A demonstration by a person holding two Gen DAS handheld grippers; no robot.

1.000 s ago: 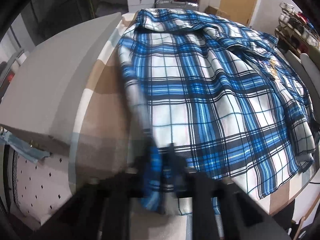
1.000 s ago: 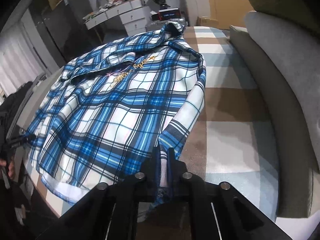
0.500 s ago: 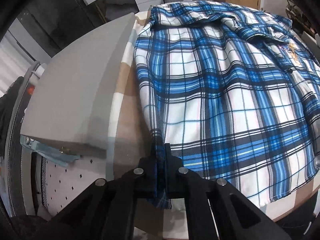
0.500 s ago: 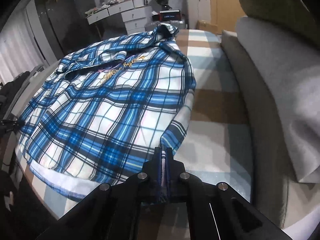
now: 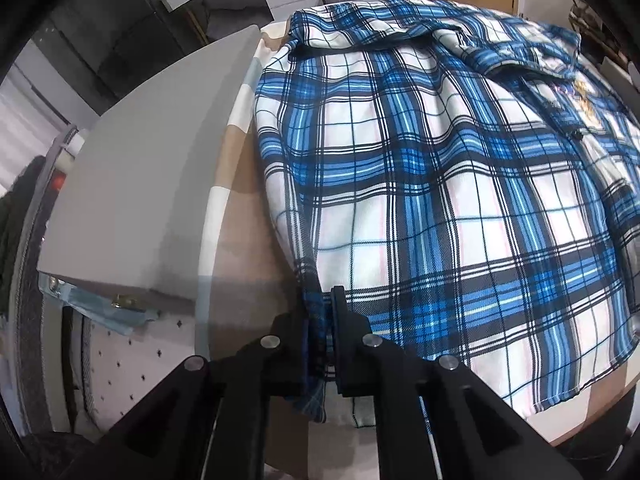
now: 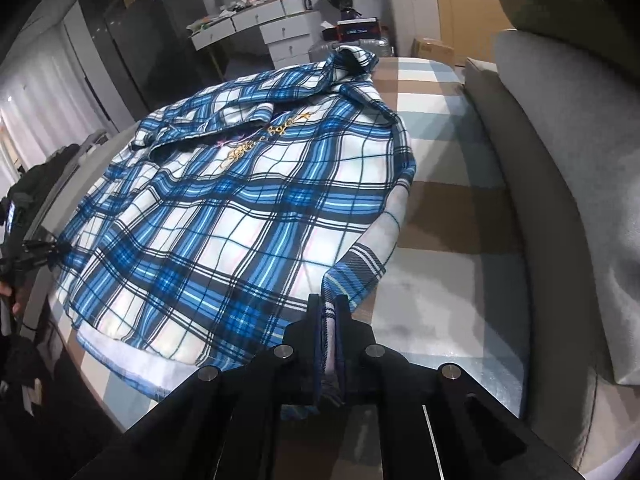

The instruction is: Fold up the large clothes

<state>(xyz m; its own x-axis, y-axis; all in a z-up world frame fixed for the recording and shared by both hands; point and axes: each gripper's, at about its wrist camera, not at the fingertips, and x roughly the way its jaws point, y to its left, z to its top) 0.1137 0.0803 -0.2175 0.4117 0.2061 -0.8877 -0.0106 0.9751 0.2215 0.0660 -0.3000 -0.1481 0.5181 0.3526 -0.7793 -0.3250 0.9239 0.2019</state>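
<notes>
A large blue, white and black plaid shirt [image 5: 440, 184] lies spread on a checked bed cover [image 5: 232, 160]. It has gold lettering near its collar [image 6: 260, 140]. My left gripper [image 5: 320, 320] is shut on the shirt's near left edge. My right gripper [image 6: 328, 320] is shut on the shirt's near right edge [image 6: 352, 276], where a cuff-like fold hangs. In the right wrist view the shirt [image 6: 224, 220] stretches away to the left, and the left gripper [image 6: 36, 252] shows small at its far side.
A grey cushion or board [image 5: 140, 184] lies left of the shirt. A grey sofa back [image 6: 560, 184] runs along the right. White drawers [image 6: 280, 36], a suitcase and boxes stand behind the bed. The bed's front edge [image 5: 600, 412] is close below the shirt hem.
Both grippers have kept their hold on the shirt edges and moved closer and lower. The shirt now lies flatter and fills more of both views.
</notes>
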